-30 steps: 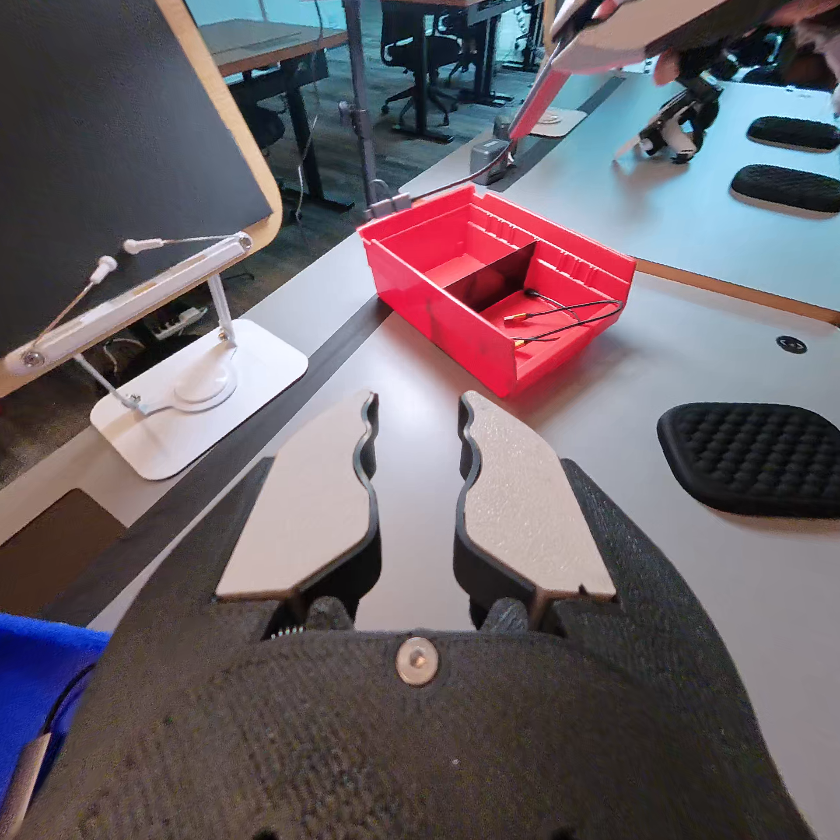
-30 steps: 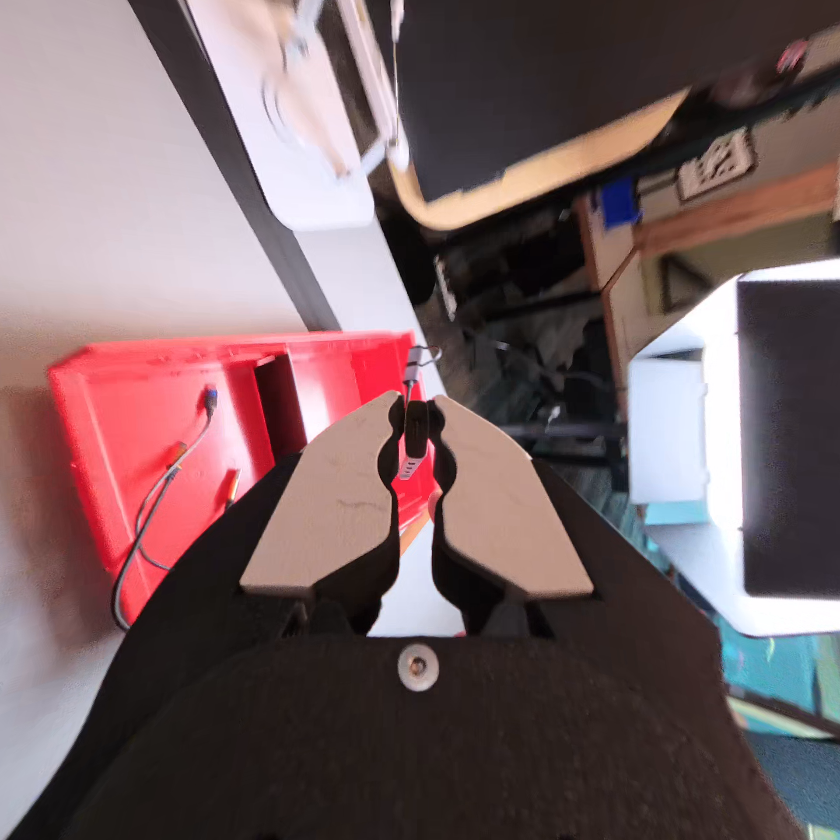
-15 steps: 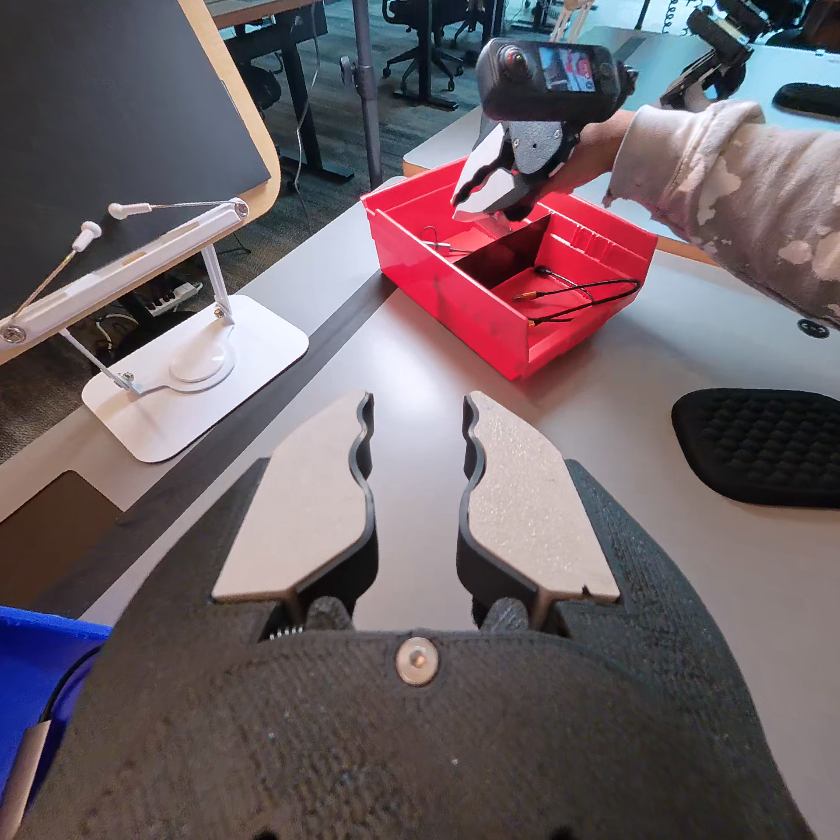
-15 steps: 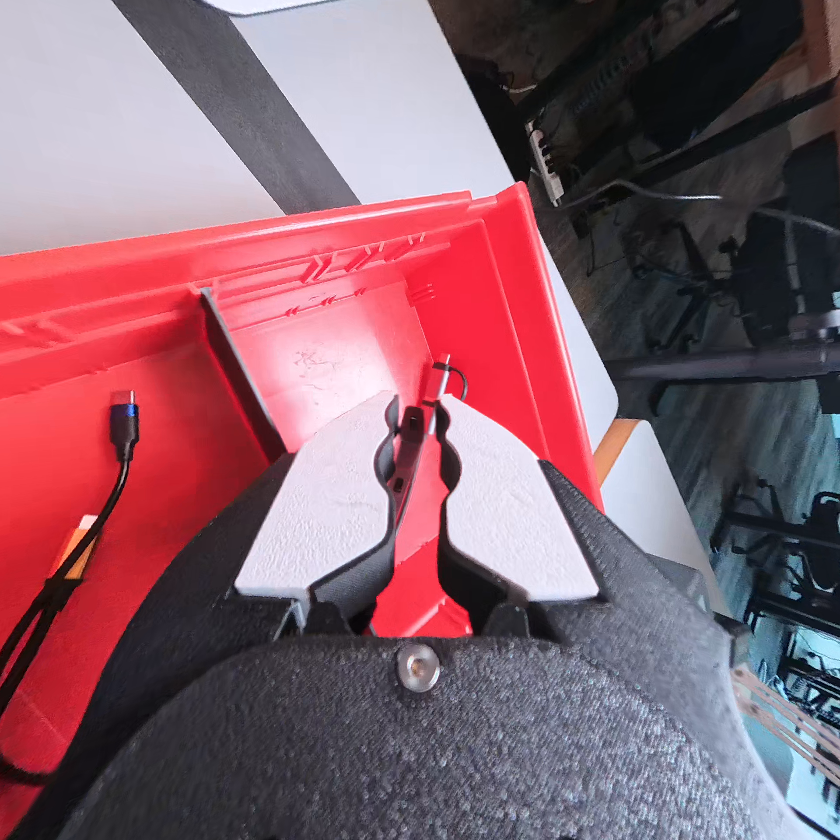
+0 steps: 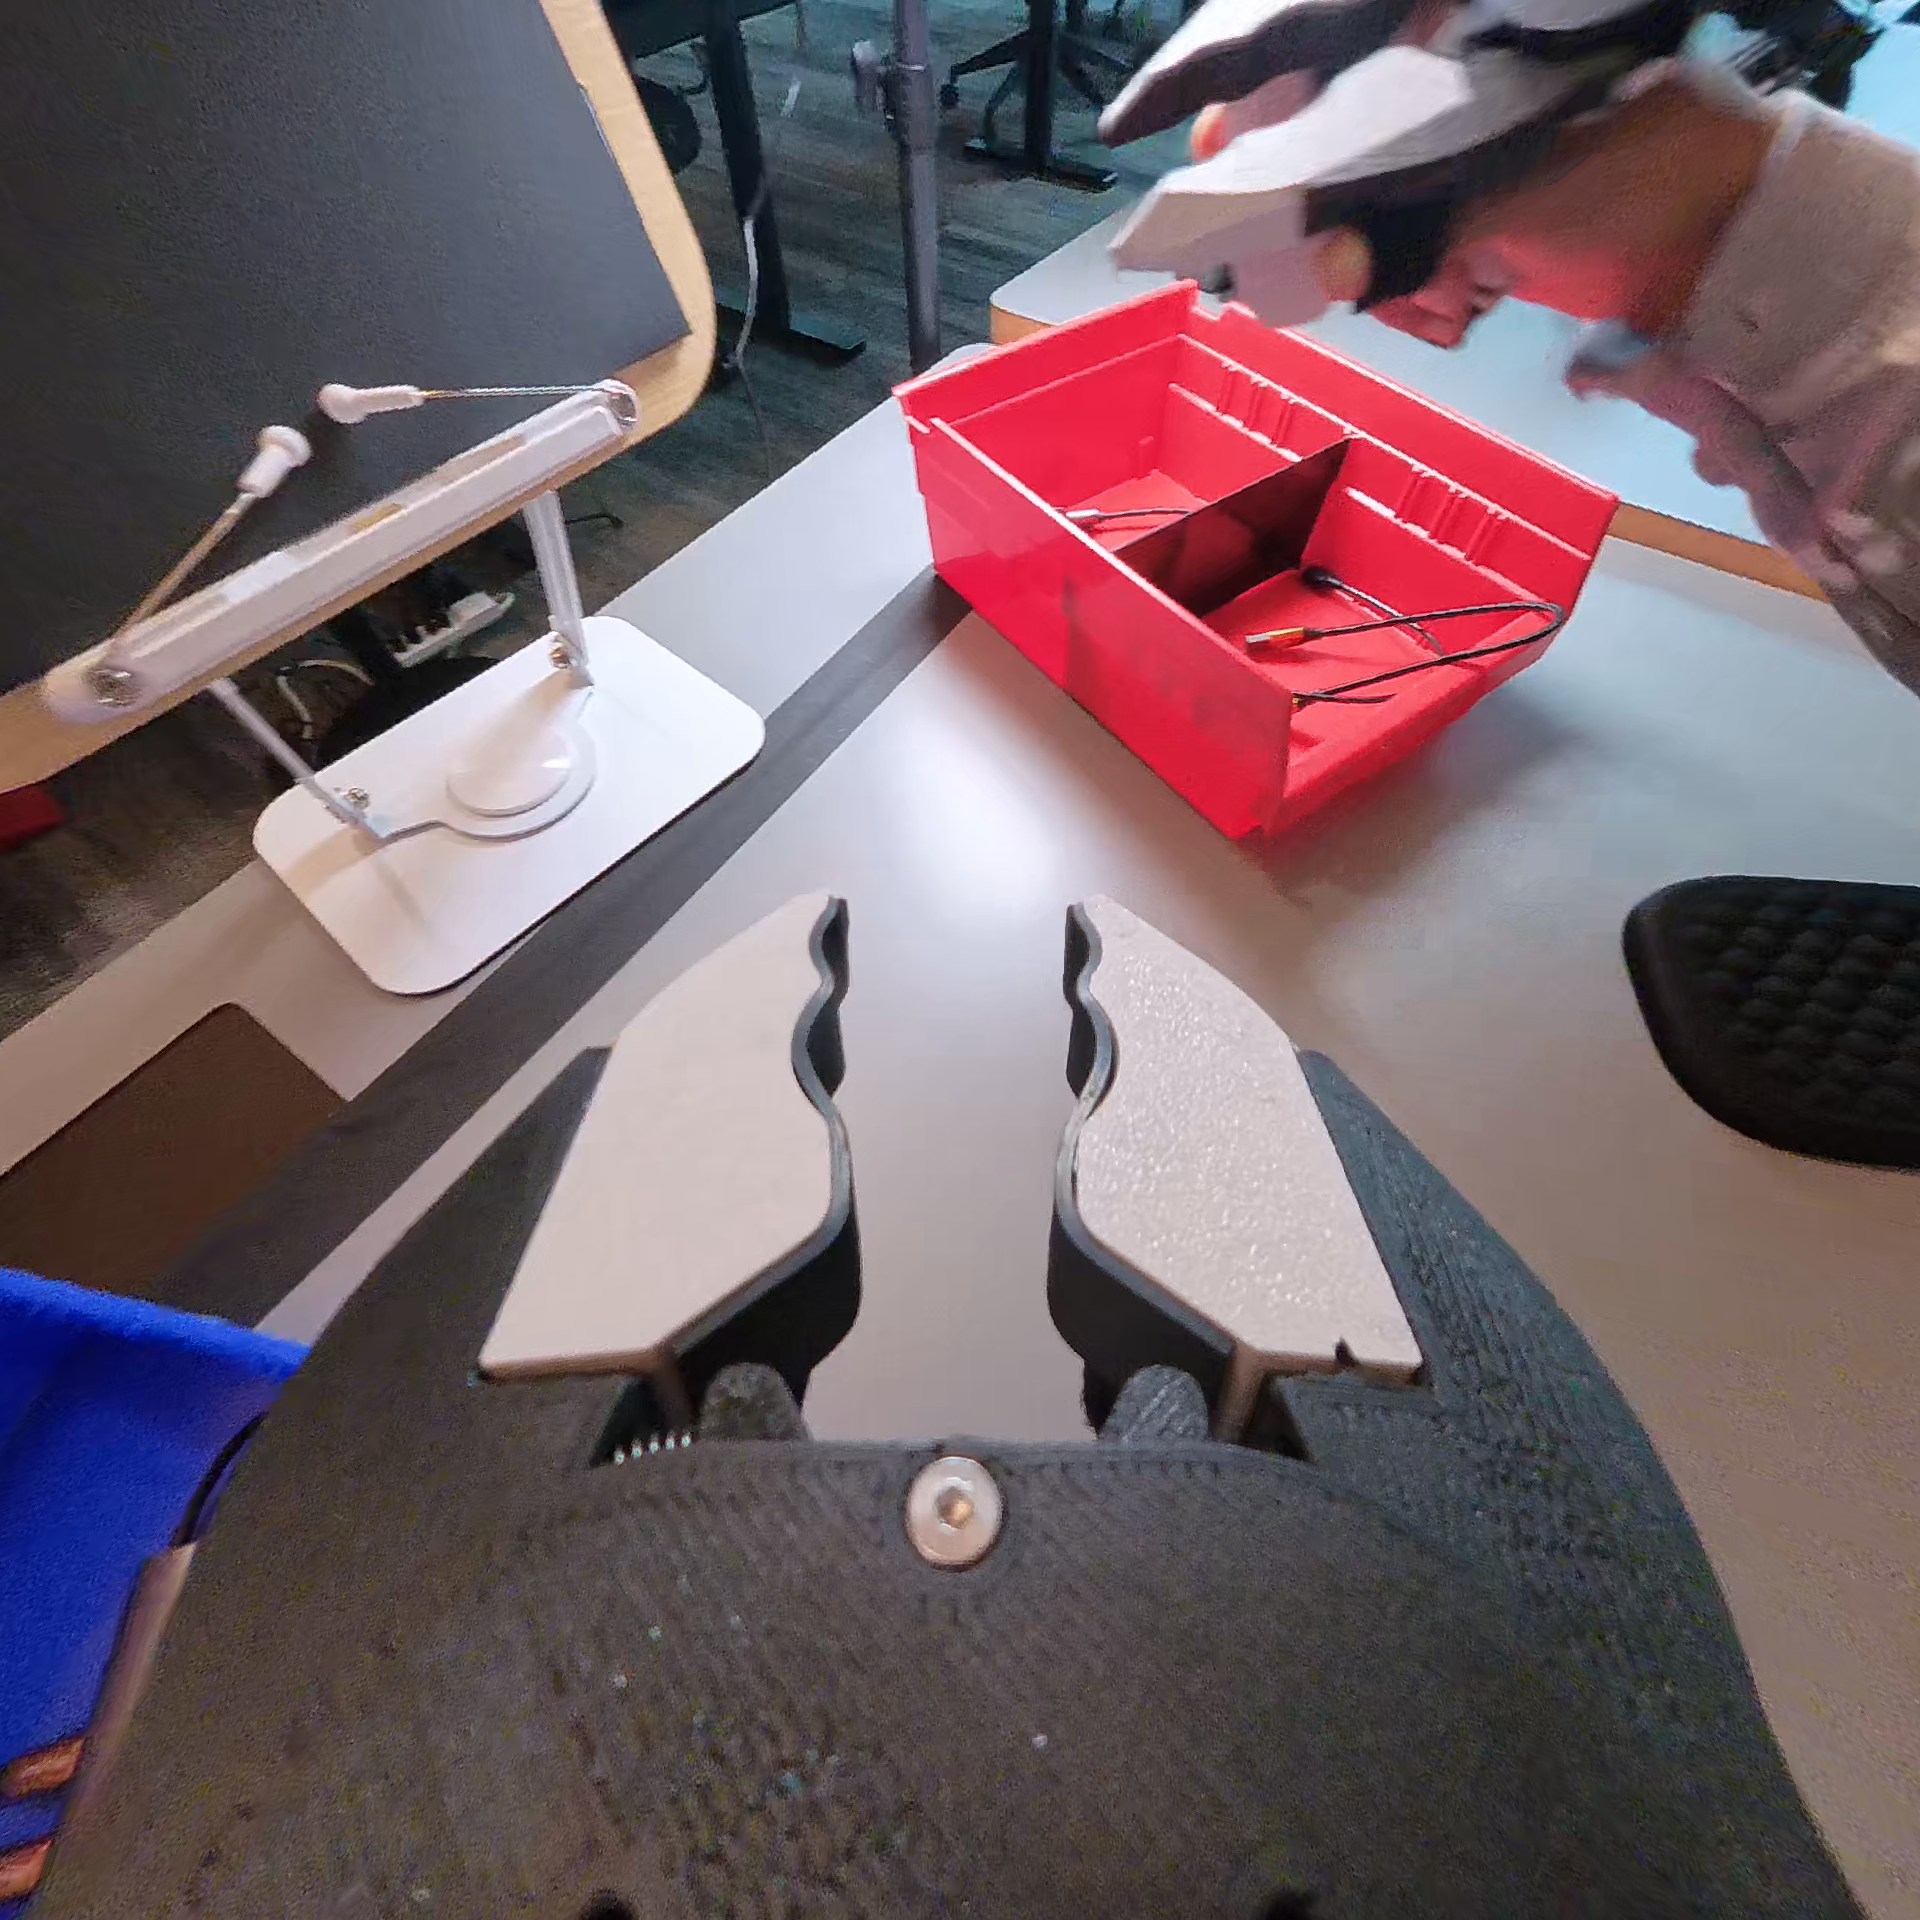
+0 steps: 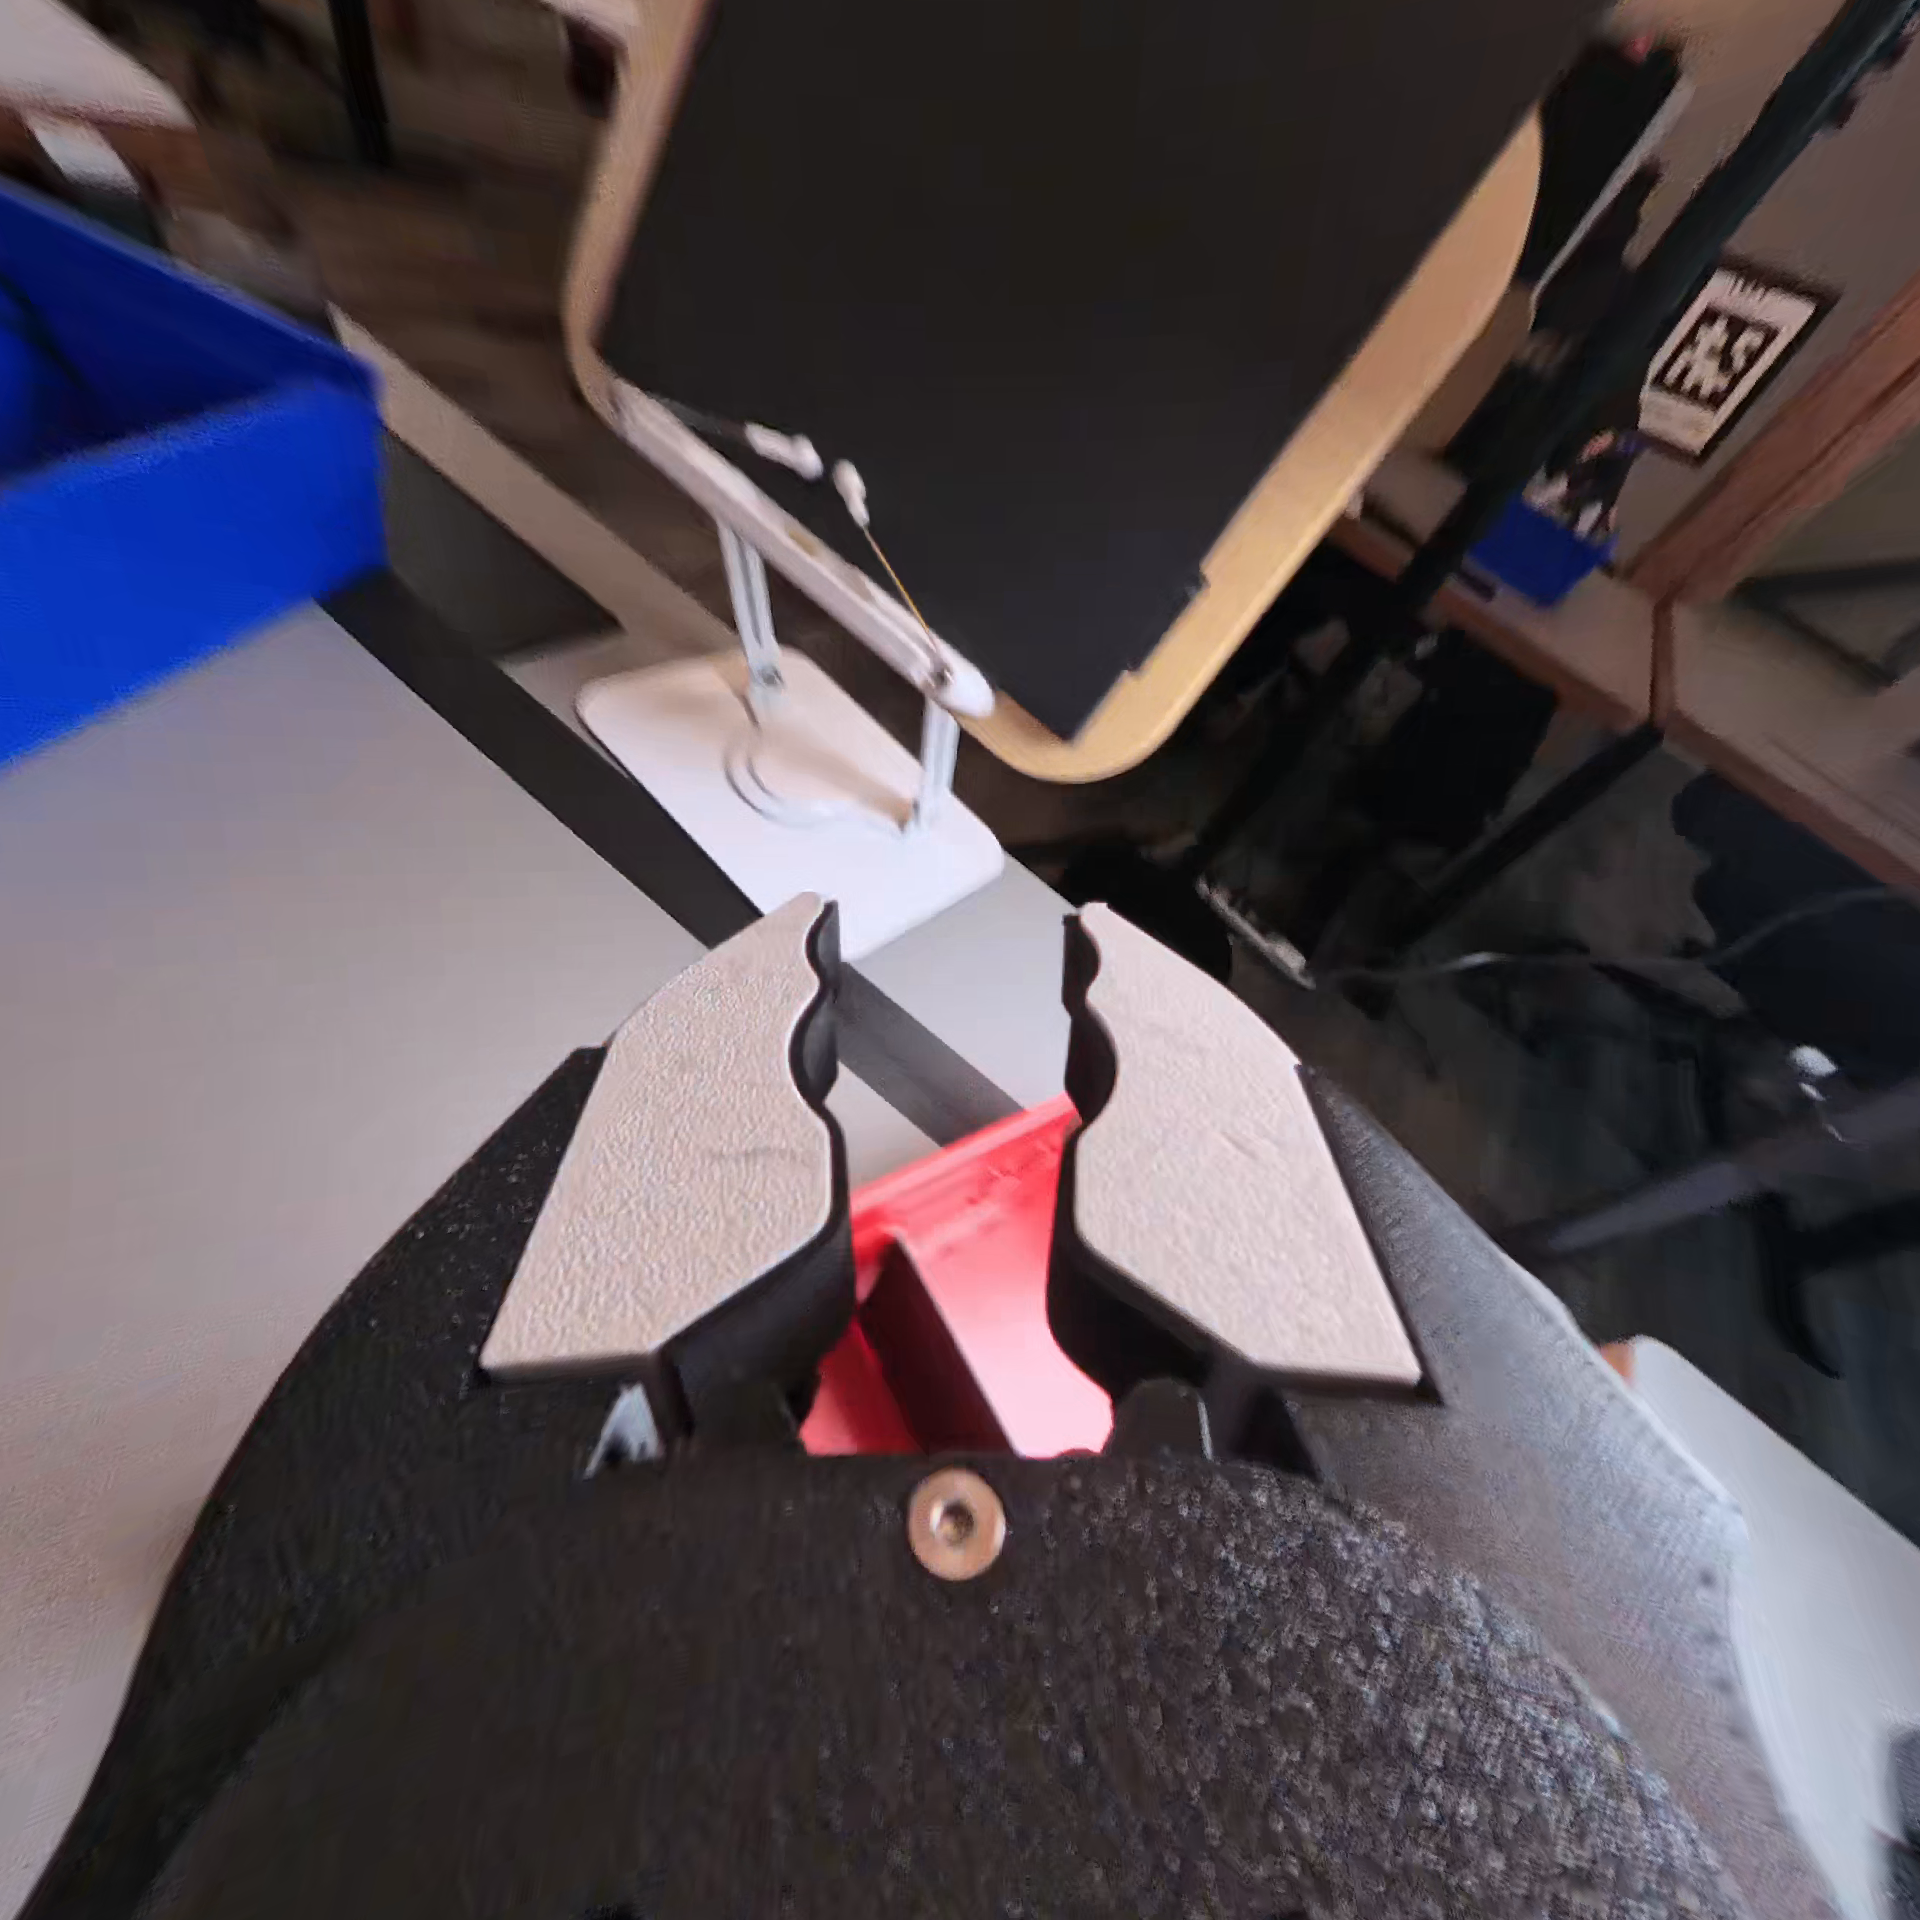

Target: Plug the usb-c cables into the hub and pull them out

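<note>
A red bin (image 5: 1091,623) with a black divider stands on the grey table (image 5: 1039,831). Its near compartment holds thin black usb-c cables (image 5: 1403,634) with orange and dark plugs. The small hub with its short lead (image 5: 1127,512) lies in the far compartment, partly hidden by the wall. My left gripper (image 5: 951,925) is open and empty, low over the table short of the bin. My right gripper (image 6: 951,925) is open and empty above the bin's far corner (image 6: 966,1174). It shows blurred in the left wrist view (image 5: 1112,192), above the bin.
A white stand (image 5: 499,748) holding a black board (image 5: 260,208) sits left, past a dark strip; it also shows in the right wrist view (image 6: 790,790). A black padded mat (image 5: 1787,1018) lies right. A blue bin (image 6: 156,499) stands on the left side. A sleeve (image 5: 1818,312) reaches in upper right. The left gripper's tips are roughly 25 centimeters from the right gripper's.
My right gripper let go of the hub in the bin's far compartment, opened, and lifted up and away from the bin. My left gripper stayed open and barely moved.
</note>
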